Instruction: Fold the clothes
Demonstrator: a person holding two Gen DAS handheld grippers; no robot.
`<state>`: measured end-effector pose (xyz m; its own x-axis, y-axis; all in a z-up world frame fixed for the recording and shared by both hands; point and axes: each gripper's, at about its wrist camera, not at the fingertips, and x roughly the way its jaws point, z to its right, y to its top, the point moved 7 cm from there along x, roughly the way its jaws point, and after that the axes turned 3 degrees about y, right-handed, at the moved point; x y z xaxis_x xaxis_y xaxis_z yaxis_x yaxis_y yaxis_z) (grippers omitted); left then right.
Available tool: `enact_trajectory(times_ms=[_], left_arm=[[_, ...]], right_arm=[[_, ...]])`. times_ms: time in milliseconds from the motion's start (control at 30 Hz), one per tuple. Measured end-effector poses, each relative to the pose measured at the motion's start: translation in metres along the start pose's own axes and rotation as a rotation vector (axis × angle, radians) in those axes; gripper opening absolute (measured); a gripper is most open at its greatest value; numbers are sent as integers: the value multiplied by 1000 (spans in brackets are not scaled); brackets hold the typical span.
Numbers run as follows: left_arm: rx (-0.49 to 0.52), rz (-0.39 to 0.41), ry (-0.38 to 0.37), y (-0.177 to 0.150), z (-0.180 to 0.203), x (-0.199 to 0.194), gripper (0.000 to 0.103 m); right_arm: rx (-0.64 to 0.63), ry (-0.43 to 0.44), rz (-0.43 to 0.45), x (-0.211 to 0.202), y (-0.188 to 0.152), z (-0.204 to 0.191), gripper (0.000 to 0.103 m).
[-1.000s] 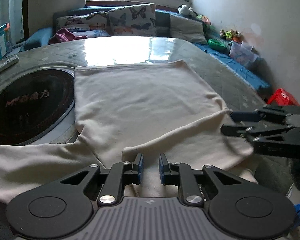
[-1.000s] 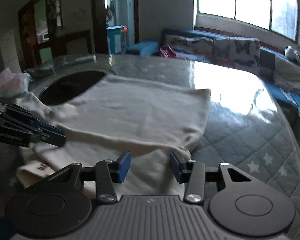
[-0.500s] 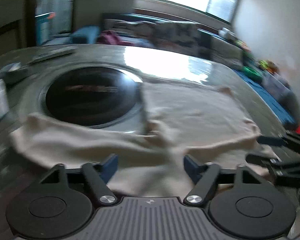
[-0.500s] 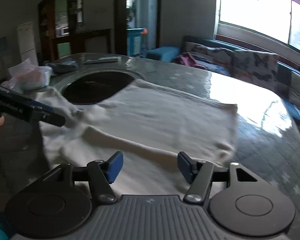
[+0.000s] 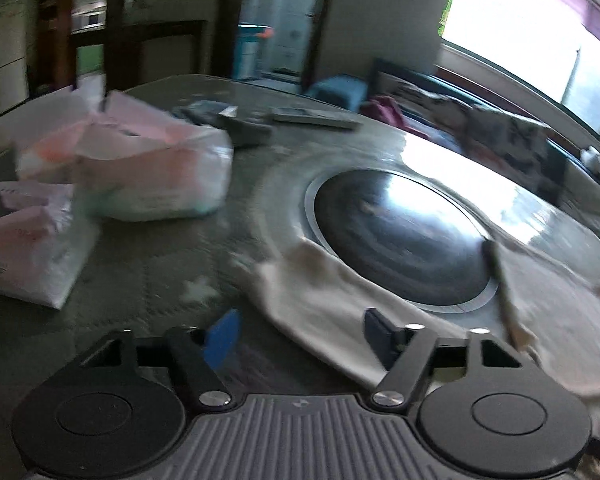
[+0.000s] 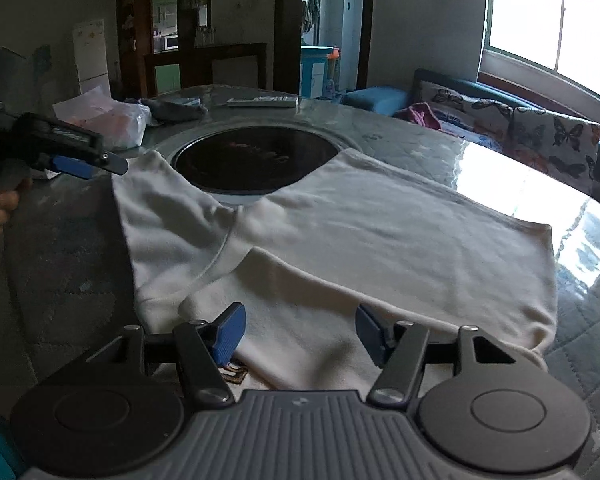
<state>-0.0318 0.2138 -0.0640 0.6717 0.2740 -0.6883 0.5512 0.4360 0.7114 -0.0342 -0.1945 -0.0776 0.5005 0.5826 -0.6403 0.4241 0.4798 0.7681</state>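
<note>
A cream long-sleeved top [image 6: 380, 240] lies flat on the round table, one sleeve folded across its near part. Its other sleeve [image 6: 160, 216] stretches left, and shows in the blurred left wrist view [image 5: 324, 300]. My right gripper [image 6: 300, 332] is open and empty, just above the top's near edge. My left gripper [image 5: 300, 332] is open and empty, over the end of the left sleeve. In the right wrist view the left gripper [image 6: 84, 162] hangs above the table beside that sleeve's end.
A dark round glass inset [image 6: 256, 158] sits in the table's middle, partly under the top. White plastic bags [image 5: 132, 168] lie at the far left. A remote [image 6: 264, 101] and a grey bundle [image 6: 176, 108] lie at the far edge. A sofa [image 6: 520, 128] stands behind.
My left gripper opened, let go of the folded sleeve and swung left to the other sleeve's end. My right gripper opened wider and drew back slightly.
</note>
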Motion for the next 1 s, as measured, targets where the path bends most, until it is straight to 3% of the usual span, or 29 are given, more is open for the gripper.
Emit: enact_trajectory(times_ms=[167,300,467,600,767,1000], left_arm=[[-66,3,62,11,-23,19,57],[-43,22,83,11,-23,23,51],[-24,42,96,12,-23,26,19],[-52,51,59,14,-23,24,7],[-77,82,-68,24,-1,-1,6],[3,142,-340,44,82,-64,6]], right_arm=[[15,-14,30,-15,5,3,66],[35,-28,39,-24,4,8,67],[92,-49,56,-33,0,17,68],[114,-66,70,-40,-3,22,68],[146,-88,95,-50,-7,30,68],[202,-120,136,-64,-15,46,68]])
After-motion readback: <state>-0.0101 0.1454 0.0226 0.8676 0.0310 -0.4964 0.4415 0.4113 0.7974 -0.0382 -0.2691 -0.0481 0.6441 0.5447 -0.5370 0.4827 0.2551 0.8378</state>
